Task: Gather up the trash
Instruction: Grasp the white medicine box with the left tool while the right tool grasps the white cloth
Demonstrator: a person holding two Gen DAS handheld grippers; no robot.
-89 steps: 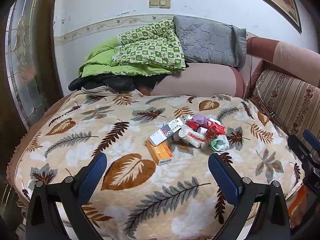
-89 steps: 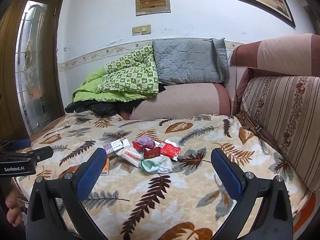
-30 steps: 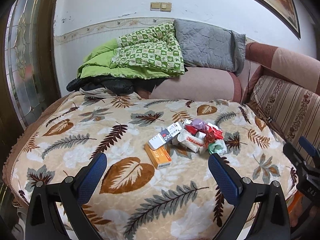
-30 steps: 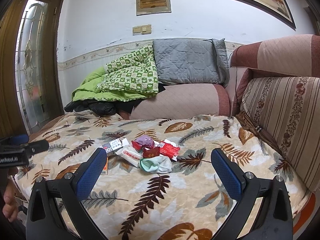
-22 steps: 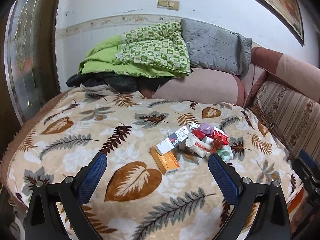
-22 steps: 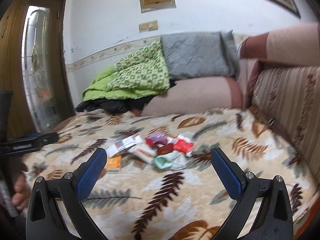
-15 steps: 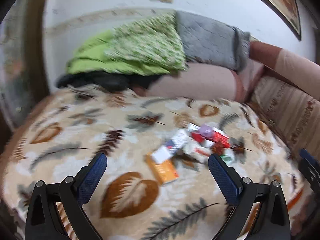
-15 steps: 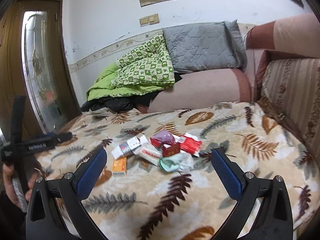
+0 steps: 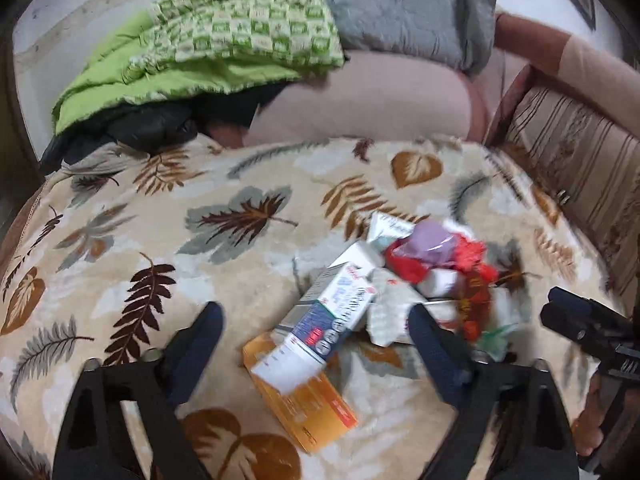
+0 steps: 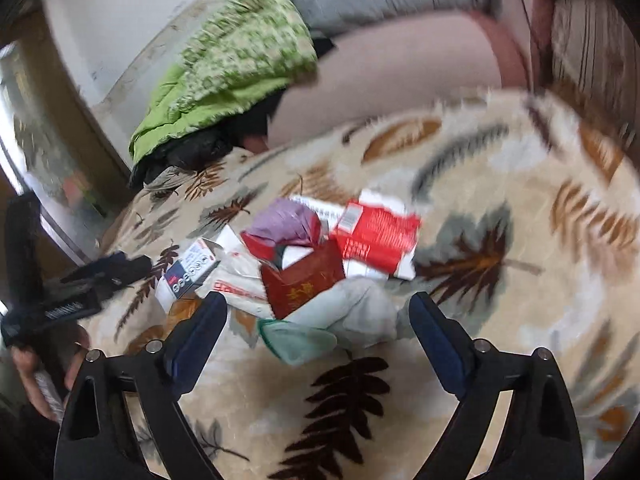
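Note:
A heap of trash lies on the leaf-patterned blanket (image 9: 120,240). It holds an orange box (image 9: 300,404), a white-and-blue carton (image 9: 332,312), a purple bag (image 9: 432,240) and red wrappers (image 9: 472,276). My left gripper (image 9: 316,344) is open, its fingers on either side of the carton and orange box. In the right wrist view, my right gripper (image 10: 320,324) is open just before a pale green bag (image 10: 340,320), with a dark red packet (image 10: 304,280) and a red-and-white box (image 10: 376,236) behind it. The left gripper also shows in the right wrist view (image 10: 88,280).
A green quilt (image 9: 224,32) and a grey cushion (image 9: 400,8) are piled on the pink sofa back (image 9: 360,104). A striped sofa cushion (image 9: 580,140) borders the right side. Black clothing (image 9: 140,132) lies at the back left.
Both grippers have moved forward and down towards the trash heap, which now looks much larger. Both stay open. The views are blurred by motion.

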